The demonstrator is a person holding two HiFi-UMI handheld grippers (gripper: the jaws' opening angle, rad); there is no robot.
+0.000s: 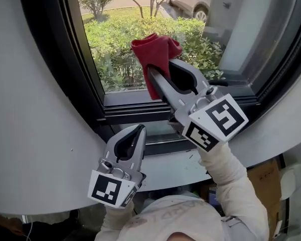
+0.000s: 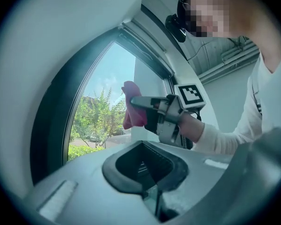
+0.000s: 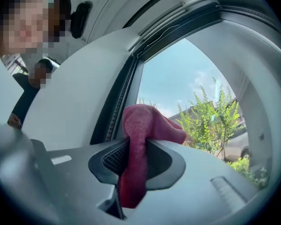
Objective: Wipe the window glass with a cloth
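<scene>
Window glass (image 1: 121, 49) is facing you: your left gripper (image 1: 139, 129) is hanging below the dark frame (image 1: 135, 113), jaws closed on nothing, while your right gripper (image 1: 155, 73) is clamping the red cloth (image 1: 154, 51) up at the pane. Only your left gripper view is showing that cloth side-on, bunched ahead of the right jaws.

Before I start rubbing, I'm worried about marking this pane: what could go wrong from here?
1. The right claw pinches the red cloth by a narrow strip, the bunch sitting beyond its tips; dragging on the window glass may pull it loose.
2. The bunch is small, so a tilt could bring the hard tips against the glass.
3. The left claw, shut and empty, sits near the dark frame and could bump it.
</scene>
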